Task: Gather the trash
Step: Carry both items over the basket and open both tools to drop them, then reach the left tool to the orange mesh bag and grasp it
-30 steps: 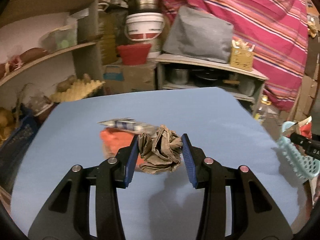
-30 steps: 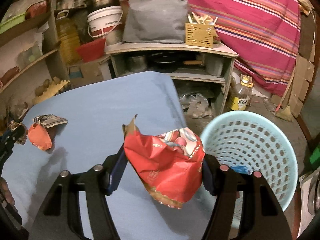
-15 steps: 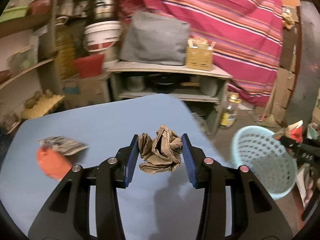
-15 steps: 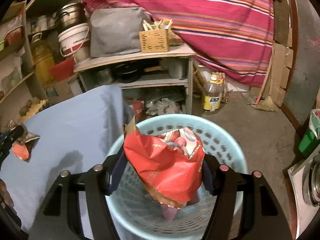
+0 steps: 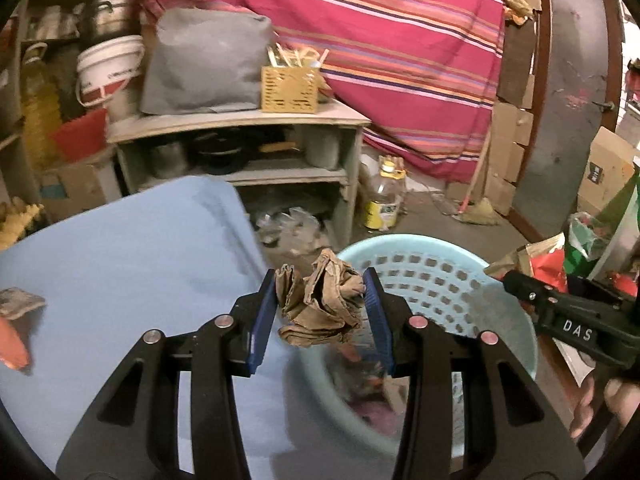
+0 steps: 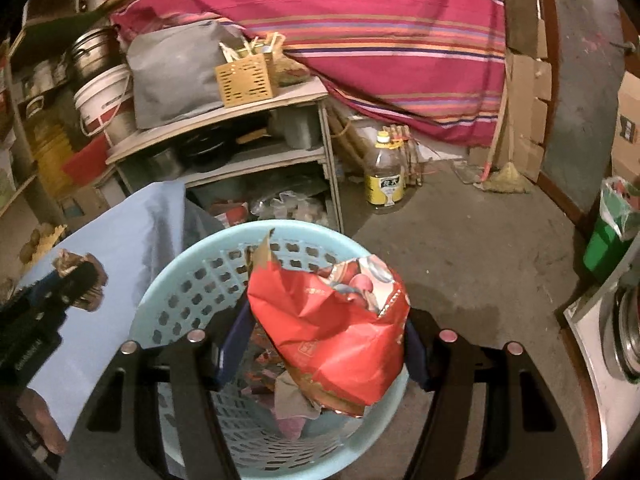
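Left gripper: black plastic frame w/ triangular cut-outs in the two arms, blue ribbed pads inside the fingers, four round silver screws showing on top. Right gripper is looking the same: black body, dark blue pads, pinkish-silver screw heads. From the left wrist view its side is showing small screws & white letters "DAS". Bare fingers of the person are wrapping the handle; sleeve not visible.
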{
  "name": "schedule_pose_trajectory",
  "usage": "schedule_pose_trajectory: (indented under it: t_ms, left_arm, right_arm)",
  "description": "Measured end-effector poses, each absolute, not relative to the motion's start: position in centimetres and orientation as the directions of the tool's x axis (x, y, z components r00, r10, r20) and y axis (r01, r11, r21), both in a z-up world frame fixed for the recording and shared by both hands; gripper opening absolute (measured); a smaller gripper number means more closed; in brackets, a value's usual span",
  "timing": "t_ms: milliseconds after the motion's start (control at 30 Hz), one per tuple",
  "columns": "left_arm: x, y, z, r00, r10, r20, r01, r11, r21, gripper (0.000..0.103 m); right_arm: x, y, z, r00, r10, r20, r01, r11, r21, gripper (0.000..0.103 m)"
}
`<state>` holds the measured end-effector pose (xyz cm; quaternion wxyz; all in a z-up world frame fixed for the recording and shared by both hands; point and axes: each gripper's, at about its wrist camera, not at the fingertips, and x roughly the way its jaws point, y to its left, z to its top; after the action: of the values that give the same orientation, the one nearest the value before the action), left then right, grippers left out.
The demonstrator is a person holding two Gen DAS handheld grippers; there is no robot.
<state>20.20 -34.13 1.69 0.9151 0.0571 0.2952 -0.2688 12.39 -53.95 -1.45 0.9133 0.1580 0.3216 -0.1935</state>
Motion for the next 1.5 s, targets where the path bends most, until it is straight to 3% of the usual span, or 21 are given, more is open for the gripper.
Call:
schedule_pose_trajectory:
  t_ms: [167, 233, 300, 600, 667, 700, 733, 833, 1267, 1500]
  left_arm:
    - [21.1, -36.2, 1.2, 0.658, -0.471, -0.587, 0.540, 0.839, -0.069, 0.045]
    - [21.5, -36.8, 1.2, 0.645, -0.479, -0.595, 0.549, 0.833, -0.076, 0.057]
    - [21.7, -36.9, 1.5, 0.653, -0.470, -0.594, 0.545, 0.836, -0.062, 0.079]
    - [22.5, -32.1, 2.9, 0.727, -0.398, -0.559, 0.456, 0.889, -0.040, 0.090]
    - [22.5, -30.9, 3.2, 0.744, -0.377, -0.553, 0.437, 0.899, -0.025, 0.093]
    - [22.5, -29.8, 3.4, 0.755, -0.361, -0.547, 0.423, 0.906, -0.013, 0.095]
    - [22.5, -29.1, 3.6, 0.764, -0.349, -0.543, 0.412, 0.911, -0.007, 0.096]
    - [22.5, -25.6, 3.9, 0.785, -0.307, -0.538, 0.371, 0.928, 0.013, 0.097]
    - [25.8, -7.1, 2.5, 0.827, -0.027, -0.561, 0.073, 0.996, 0.060, 0.097]
    - [27.8, -1.1, 1.1, 0.798, 0.035, -0.601, -0.007, 0.999, 0.049, 0.097]
  right_arm:
    - [12.7, -54.0, -1.7, 0.714, -0.249, -0.654, 0.456, 0.875, 0.164, 0.064]
    - [13.0, -53.6, -1.7, 0.708, -0.259, -0.656, 0.455, 0.879, 0.144, 0.064]
    - [13.2, -53.5, -1.6, 0.707, -0.262, -0.657, 0.452, 0.882, 0.134, 0.064]
    - [13.5, -53.1, -1.6, 0.712, -0.248, -0.657, 0.445, 0.883, 0.149, 0.064]
    - [13.8, -52.6, -1.5, 0.724, -0.245, -0.645, 0.437, 0.886, 0.154, 0.067]
    - [13.9, -52.4, -1.4, 0.730, -0.252, -0.635, 0.440, 0.884, 0.155, 0.074]
    - [14.0, -52.3, -1.3, 0.732, -0.257, -0.631, 0.444, 0.882, 0.156, 0.084]
    - [14.6, -51.8, -1.2, 0.719, -0.286, -0.633, 0.474, 0.869, 0.145, 0.092]
    - [16.6, -45.6, 0.5, 0.741, -0.291, -0.605, 0.453, 0.882, 0.131, 0.095]
    - [19.8, -39.9, 0.5, 0.743, -0.267, -0.614, 0.385, 0.921, 0.065, 0.095]
